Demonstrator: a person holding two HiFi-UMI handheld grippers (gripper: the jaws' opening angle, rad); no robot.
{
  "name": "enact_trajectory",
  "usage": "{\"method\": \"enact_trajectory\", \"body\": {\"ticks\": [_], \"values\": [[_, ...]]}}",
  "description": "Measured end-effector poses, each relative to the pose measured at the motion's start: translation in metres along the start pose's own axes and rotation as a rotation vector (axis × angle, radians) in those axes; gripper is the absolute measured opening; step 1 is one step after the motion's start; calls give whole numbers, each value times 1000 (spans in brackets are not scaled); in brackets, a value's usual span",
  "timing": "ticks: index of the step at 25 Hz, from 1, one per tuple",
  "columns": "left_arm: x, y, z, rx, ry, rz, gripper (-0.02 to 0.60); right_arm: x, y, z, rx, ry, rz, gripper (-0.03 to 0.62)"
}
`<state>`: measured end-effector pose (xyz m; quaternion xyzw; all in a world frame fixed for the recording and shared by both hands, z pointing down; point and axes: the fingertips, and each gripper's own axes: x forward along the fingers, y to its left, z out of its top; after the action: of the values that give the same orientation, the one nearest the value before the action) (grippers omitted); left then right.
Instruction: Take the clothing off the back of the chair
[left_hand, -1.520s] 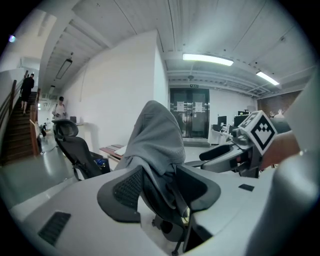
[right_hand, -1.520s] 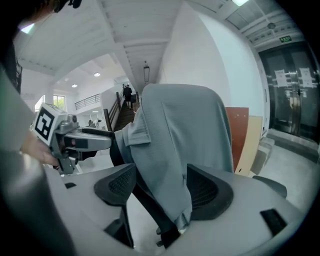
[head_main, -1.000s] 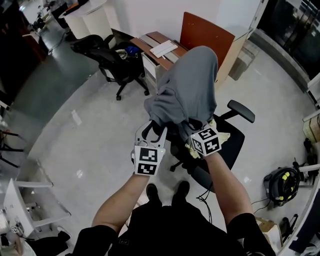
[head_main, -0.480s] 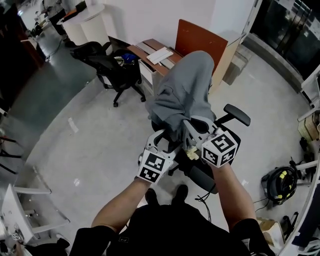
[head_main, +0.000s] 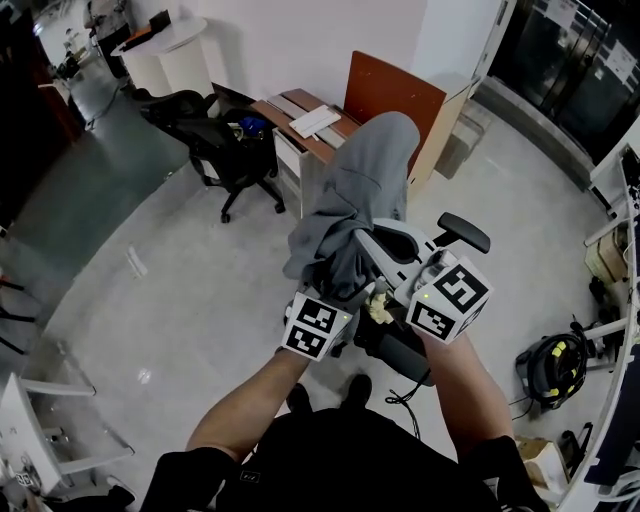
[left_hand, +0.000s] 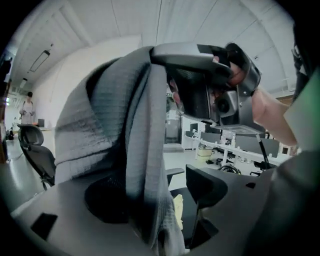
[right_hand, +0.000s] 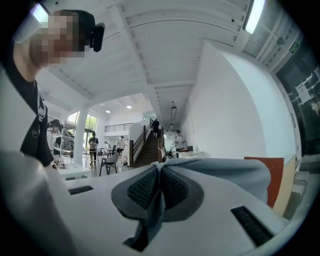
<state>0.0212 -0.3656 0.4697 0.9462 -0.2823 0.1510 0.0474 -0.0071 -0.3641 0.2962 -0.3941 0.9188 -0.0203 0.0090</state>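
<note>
A grey piece of clothing (head_main: 362, 185) hangs over the back of a black office chair (head_main: 466, 233). My right gripper (head_main: 368, 230) is shut on its lower edge and holds it up above the seat. In the right gripper view the cloth (right_hand: 225, 172) is pinched flat between the pads of the gripper (right_hand: 159, 186). My left gripper (head_main: 330, 298) sits just below and left of it. Its jaws have just been opening. In the left gripper view the cloth (left_hand: 125, 135) hangs loose between the wide jaws of the gripper (left_hand: 155, 197), under the right gripper (left_hand: 162, 54).
A second black office chair (head_main: 225, 140) stands at the back left beside a desk (head_main: 290, 108) with a keyboard and a brown panel (head_main: 395, 85). A dark bag with yellow marks (head_main: 550, 365) lies on the floor at the right. Distant people and a staircase (right_hand: 145, 147) show beyond.
My right gripper has risen with the grey clothing, pulling its lower edge up off the seat. My left gripper's jaws have spread wider and it has moved up toward the right one.
</note>
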Motion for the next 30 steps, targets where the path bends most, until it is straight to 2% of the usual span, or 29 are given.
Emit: {"method": "enact_trajectory", "body": {"ticks": [3,4,5,6,7,12,15,18,23,25,28,30], "values": [[-16,28,12,20,-37,134,318,2,13,13,-8,-14,31,18],[-23,39,16,26,-55,176,234,1,14,12,-16,-6,29,18],[-30,48,19,27,-71,210,110,-1,13,10,-22,2,23,19],[-36,56,21,23,-82,234,50,-3,11,7,-23,8,17,20],[-41,63,23,17,-89,249,30,-5,10,4,-20,13,13,20],[-62,90,36,-37,-149,312,20,-13,4,-24,14,69,9,36],[-72,102,46,-44,-185,350,20,-21,-9,-55,46,149,-16,119],[-79,112,50,-42,-187,380,20,-27,-31,-86,75,219,-68,214],[-81,120,42,-50,-151,411,20,-41,-74,-122,123,271,-177,252],[-80,121,40,-49,-140,418,20,-45,-94,-133,186,262,-213,270],[-78,123,32,-52,-115,427,20,-49,-124,-140,345,186,-257,302],[-75,125,24,-59,-89,439,20,-47,-140,-141,404,156,-280,321]]}}
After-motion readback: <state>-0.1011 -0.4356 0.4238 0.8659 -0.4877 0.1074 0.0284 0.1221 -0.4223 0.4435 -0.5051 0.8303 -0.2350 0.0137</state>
